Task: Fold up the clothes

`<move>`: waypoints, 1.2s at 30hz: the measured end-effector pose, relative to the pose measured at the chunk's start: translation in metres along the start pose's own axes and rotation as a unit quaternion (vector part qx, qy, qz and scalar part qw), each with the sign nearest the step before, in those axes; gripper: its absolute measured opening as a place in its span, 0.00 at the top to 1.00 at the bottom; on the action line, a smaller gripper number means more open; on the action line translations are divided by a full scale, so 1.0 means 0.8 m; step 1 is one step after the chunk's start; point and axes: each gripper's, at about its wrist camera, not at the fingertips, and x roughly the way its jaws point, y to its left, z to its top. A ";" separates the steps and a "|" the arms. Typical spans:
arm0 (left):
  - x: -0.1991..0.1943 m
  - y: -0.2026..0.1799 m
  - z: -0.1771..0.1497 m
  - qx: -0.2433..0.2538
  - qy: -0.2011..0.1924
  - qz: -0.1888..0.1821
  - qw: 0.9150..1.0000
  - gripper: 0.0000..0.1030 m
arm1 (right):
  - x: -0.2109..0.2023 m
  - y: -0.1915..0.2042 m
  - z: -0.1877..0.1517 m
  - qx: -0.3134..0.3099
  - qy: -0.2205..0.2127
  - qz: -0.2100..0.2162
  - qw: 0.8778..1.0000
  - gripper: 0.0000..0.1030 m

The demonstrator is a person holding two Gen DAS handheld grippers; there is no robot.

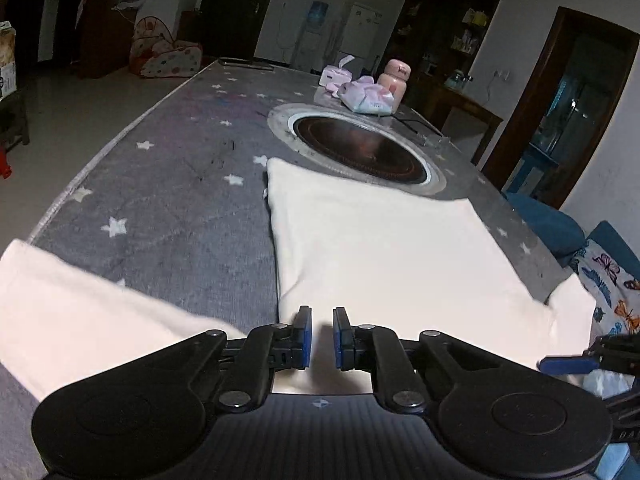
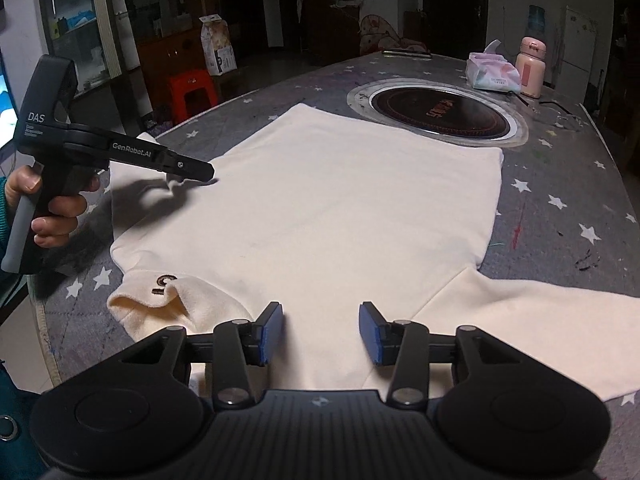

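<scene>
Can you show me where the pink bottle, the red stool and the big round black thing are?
pink bottle (image 2: 529, 73), right wrist view, its body.
red stool (image 2: 191, 95), right wrist view, its seat.
round black cooktop (image 2: 440, 115), right wrist view, its dark glass middle.

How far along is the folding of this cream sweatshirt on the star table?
Done: the sweatshirt lies spread flat on the table. In hand: the left tongs, nearly closed, sit at a raised pucker near one side edge, grip unclear; the right tongs hover open over the near edge. Left: no fold shows yet; the spread sleeve sticks out sideways and the bunched sleeve needs tucking in.
</scene>
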 end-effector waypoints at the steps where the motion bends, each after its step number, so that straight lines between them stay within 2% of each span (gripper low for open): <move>1: 0.004 -0.004 0.005 0.001 -0.005 -0.002 1.000 0.87 | -0.001 -0.001 0.000 0.001 -0.002 0.000 1.000 0.57; 6: 0.036 -0.002 0.016 0.002 0.009 0.019 1.000 0.89 | 0.002 -0.004 0.000 0.005 -0.002 0.000 1.000 0.57; 11: 0.032 0.007 0.028 -0.020 0.003 0.017 1.000 0.87 | -0.009 -0.012 0.000 0.008 -0.009 -0.008 1.000 0.57; 15: 0.041 -0.004 0.033 0.007 0.001 0.033 0.999 0.83 | -0.011 -0.024 0.010 0.013 -0.019 -0.020 1.000 0.55; 19: 0.049 -0.010 0.032 0.039 0.007 0.057 0.998 0.82 | 0.002 -0.037 0.009 0.018 -0.008 -0.034 0.999 0.54; 21: 0.042 -0.019 0.028 0.060 0.008 0.057 0.997 0.75 | 0.001 -0.041 0.006 0.022 -0.004 -0.039 0.999 0.54; 25: 0.018 -0.048 0.011 0.106 0.010 0.024 0.994 0.72 | -0.011 -0.027 0.003 0.001 -0.009 -0.035 0.999 0.53; 28: -0.001 -0.080 -0.017 0.165 0.007 0.004 0.986 0.69 | -0.016 -0.001 0.004 -0.033 -0.013 -0.017 0.999 0.49; 33: -0.024 -0.121 -0.069 0.255 -0.001 -0.013 0.967 0.67 | -0.011 0.043 -0.004 -0.094 -0.011 0.003 0.995 0.49; 36: -0.025 -0.131 -0.090 0.279 0.004 -0.012 0.960 0.67 | -0.007 0.056 -0.011 -0.110 -0.008 -0.005 0.994 0.49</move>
